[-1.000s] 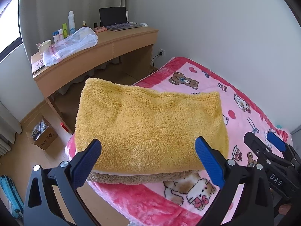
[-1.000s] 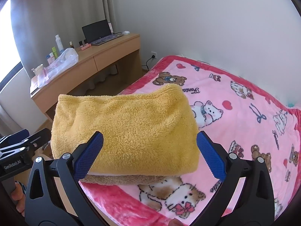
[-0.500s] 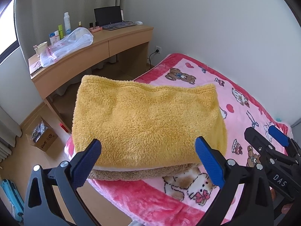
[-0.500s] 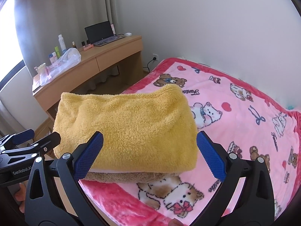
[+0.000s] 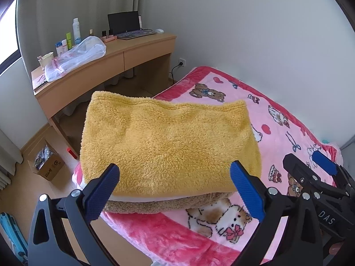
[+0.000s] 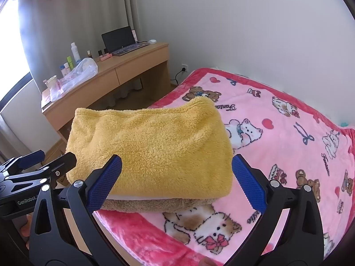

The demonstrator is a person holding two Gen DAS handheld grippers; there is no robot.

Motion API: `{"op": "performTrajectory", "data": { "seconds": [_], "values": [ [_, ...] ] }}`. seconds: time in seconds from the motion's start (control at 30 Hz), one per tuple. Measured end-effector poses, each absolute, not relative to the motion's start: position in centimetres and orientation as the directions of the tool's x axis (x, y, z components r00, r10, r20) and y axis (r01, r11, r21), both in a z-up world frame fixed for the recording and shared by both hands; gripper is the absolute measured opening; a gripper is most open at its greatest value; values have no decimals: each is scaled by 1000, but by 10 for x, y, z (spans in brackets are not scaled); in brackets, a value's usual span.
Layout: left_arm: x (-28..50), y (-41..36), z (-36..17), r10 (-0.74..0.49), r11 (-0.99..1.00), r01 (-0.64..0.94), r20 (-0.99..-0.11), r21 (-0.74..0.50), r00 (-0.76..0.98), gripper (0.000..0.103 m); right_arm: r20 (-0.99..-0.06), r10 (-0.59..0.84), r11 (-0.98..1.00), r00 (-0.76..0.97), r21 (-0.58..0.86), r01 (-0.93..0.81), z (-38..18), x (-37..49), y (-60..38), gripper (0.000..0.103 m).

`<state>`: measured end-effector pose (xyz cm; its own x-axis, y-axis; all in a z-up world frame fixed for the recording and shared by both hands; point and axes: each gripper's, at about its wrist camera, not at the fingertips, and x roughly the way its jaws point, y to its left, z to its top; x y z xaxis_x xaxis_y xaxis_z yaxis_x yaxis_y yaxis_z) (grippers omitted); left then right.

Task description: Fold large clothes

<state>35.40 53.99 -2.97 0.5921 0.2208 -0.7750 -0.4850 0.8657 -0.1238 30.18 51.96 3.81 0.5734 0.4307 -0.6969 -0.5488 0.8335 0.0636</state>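
Observation:
A fluffy yellow garment (image 5: pixel 168 146) lies folded into a thick rectangle at the near corner of the bed, with a tan layer and a white edge showing underneath; it also shows in the right wrist view (image 6: pixel 150 146). My left gripper (image 5: pixel 177 190) is open and empty, held back just short of the garment's near edge. My right gripper (image 6: pixel 179 181) is open and empty, also just short of that edge. The right gripper shows at the right of the left wrist view (image 5: pixel 315 177), and the left gripper at the left of the right wrist view (image 6: pixel 37 164).
The bed carries a pink cartoon-print blanket (image 6: pixel 288 146) against a white wall. A wooden desk (image 5: pixel 115 64) with a laptop, bottles and a plastic bag stands beyond the bed's end. A cardboard box (image 5: pixel 47 164) sits on the floor to the left.
Both grippers have drawn back and risen slightly, so the folded garment sits a little farther away in both views. The garment has not moved.

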Motion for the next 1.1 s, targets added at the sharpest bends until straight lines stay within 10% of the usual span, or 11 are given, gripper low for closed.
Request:
{"op": "performTrajectory", "data": {
  "seconds": [1.1],
  "values": [
    [350, 541, -27, 284, 855, -511, -748, -86, 601, 98, -684, 428, 841, 591, 63, -537, 38, 298, 509, 95]
  ]
}}
